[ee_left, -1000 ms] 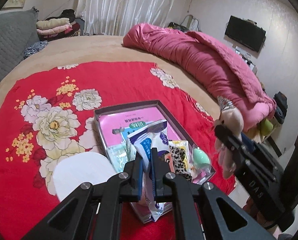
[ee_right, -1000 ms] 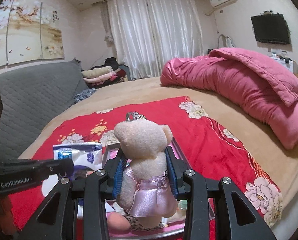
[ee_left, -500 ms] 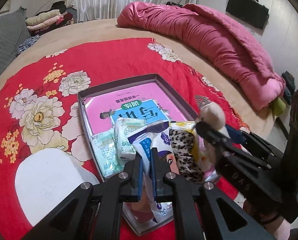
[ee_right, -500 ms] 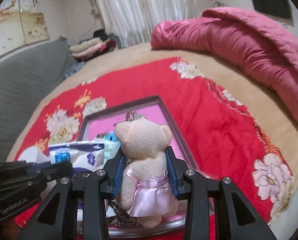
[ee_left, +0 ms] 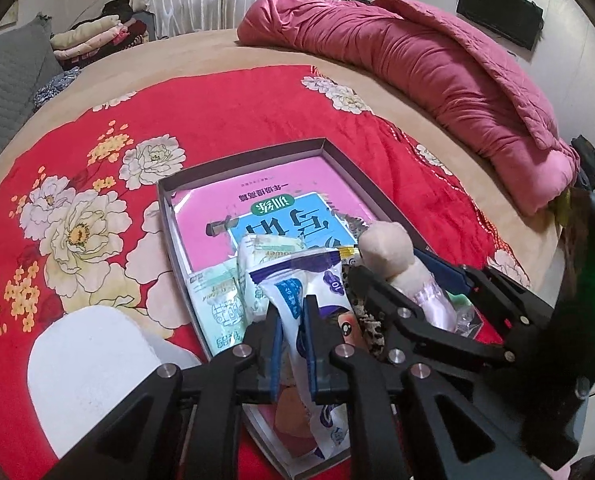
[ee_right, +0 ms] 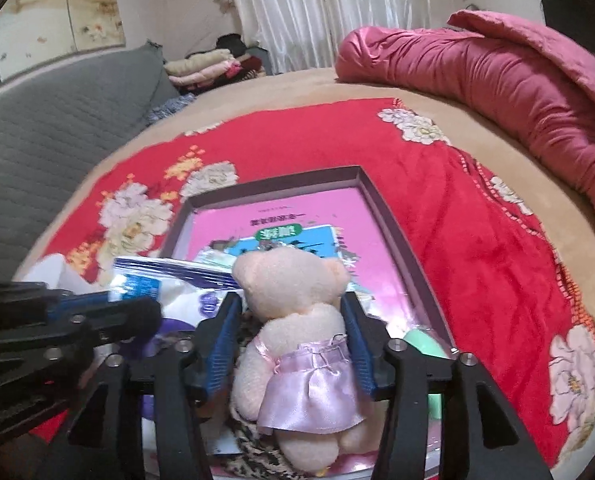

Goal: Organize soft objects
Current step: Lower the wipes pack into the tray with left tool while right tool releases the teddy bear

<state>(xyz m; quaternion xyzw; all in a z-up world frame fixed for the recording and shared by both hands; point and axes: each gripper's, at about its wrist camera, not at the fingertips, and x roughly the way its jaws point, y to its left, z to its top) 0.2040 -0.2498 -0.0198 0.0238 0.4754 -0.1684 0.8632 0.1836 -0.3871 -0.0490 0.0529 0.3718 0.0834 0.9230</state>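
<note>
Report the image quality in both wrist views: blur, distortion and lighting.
Left wrist view: fisheye curves the red floral blanket; corners vignette black; the tissue pack is sharp. Right wrist view: the left gripper looks soft and smeared; the teddy bear is fairly sharp; lighting is dim and even, without glare.

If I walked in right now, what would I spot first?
Probably the small cream plush teddy bear in a shiny pink skirt, sitting between the blue pads of the right hand-held gripper as its jaws are opening over the shallow grey cardboard tray. Next, the bright red blanket with big white flowers under the tray, and the rumpled pink quilt behind.
</note>
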